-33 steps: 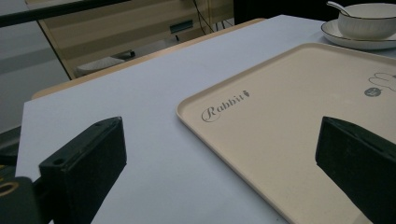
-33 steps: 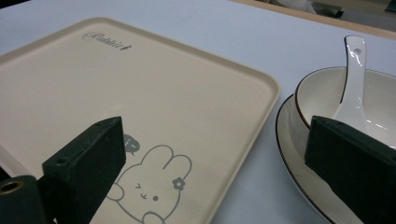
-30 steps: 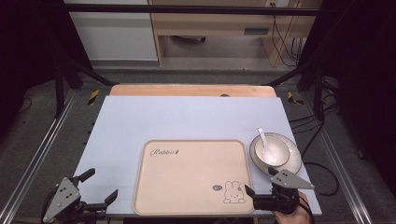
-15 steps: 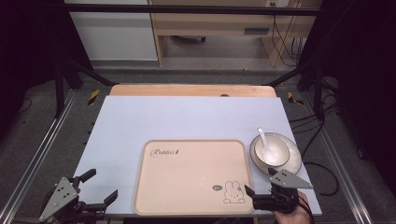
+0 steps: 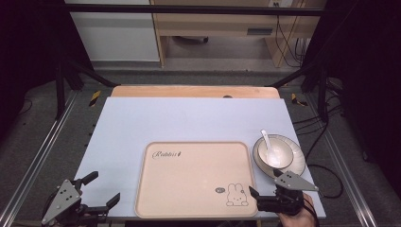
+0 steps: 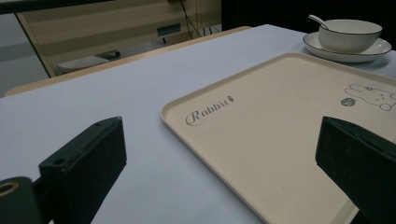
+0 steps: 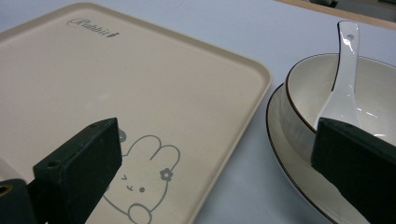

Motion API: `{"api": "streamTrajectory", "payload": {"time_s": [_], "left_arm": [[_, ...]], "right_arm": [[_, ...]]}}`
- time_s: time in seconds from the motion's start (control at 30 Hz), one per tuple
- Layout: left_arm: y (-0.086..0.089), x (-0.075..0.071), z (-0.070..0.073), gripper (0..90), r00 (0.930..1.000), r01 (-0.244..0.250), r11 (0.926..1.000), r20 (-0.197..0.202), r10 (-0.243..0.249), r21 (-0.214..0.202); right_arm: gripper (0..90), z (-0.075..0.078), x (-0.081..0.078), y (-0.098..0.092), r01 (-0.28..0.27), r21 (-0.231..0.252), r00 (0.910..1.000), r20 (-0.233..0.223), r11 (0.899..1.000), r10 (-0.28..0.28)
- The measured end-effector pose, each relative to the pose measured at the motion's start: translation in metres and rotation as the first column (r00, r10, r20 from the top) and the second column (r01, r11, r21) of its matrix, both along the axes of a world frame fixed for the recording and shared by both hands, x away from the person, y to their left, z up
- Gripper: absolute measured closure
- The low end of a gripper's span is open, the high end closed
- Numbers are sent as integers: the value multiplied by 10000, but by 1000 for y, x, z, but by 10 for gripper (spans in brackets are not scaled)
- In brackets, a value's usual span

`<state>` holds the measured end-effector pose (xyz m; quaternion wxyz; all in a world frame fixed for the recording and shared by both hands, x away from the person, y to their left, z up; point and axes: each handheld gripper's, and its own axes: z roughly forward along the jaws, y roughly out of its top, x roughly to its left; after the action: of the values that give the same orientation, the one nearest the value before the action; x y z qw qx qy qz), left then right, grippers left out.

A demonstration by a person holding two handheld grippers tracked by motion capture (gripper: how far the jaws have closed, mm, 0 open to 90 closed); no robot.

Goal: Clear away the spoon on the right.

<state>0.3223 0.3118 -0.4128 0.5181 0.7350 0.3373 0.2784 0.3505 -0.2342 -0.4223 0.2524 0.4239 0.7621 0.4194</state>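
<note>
The tray (image 5: pixel 196 177) lay on the table (image 5: pixel 142 123) toward six o'clock; at the tray's three o'clock, just beside it, a plate (image 5: pixel 293 161) carried a bowl (image 5: pixel 276 153) with a spoon (image 5: pixel 268 144) inside

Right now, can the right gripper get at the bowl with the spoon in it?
Probably yes. The right gripper sits open just short of the bowl on its plate, with bare table between; mind the spoon leaning inside.
</note>
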Motion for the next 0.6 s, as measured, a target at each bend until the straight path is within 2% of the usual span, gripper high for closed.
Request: {"api": "streamTrajectory", "payload": {"time_s": [0.2,0.37,0.6], "left_arm": [[0,0,-1,11,10000,23,10000,-24,-23,-21],[-1,1,-2,11,9999,55,9998,100,-57,180],[-1,1,-2,11,10000,-36,9996,43,35,282]], "right_arm": [[20,3,1,-1,78,32,9999,112,10000,-78],[20,4,4,-3,148,31,9997,203,9999,-149],[21,5,9,-5,263,39,9992,293,9996,-264]]}}
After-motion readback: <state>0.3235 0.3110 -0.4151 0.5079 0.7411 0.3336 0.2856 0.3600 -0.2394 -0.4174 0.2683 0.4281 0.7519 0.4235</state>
